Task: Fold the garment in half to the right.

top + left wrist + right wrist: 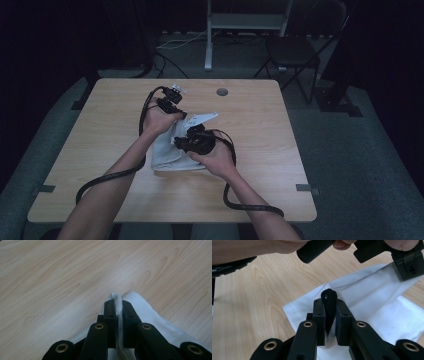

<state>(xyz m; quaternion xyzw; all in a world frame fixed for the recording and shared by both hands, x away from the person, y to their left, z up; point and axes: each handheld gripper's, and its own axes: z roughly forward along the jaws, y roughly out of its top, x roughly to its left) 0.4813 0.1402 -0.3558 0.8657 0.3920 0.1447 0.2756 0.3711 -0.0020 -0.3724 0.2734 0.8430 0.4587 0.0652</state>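
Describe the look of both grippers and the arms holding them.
Both grippers, left and right, are black, with flat jaws on arms fixed by brass-ringed rivets. A thick black ribbed cable trails from each. The left carries a grey three-cornered plate. The forearms are bare, without sleeves.

Hidden under both hands, the middle of the folded white cloth (167,155); perhaps a dark strip (329,307) pinched too.

Blk fingers (110,312) w/ brass screws

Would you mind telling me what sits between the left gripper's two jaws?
A pinched fold of the white cloth sits between the left gripper's jaws, seen in the left gripper view.
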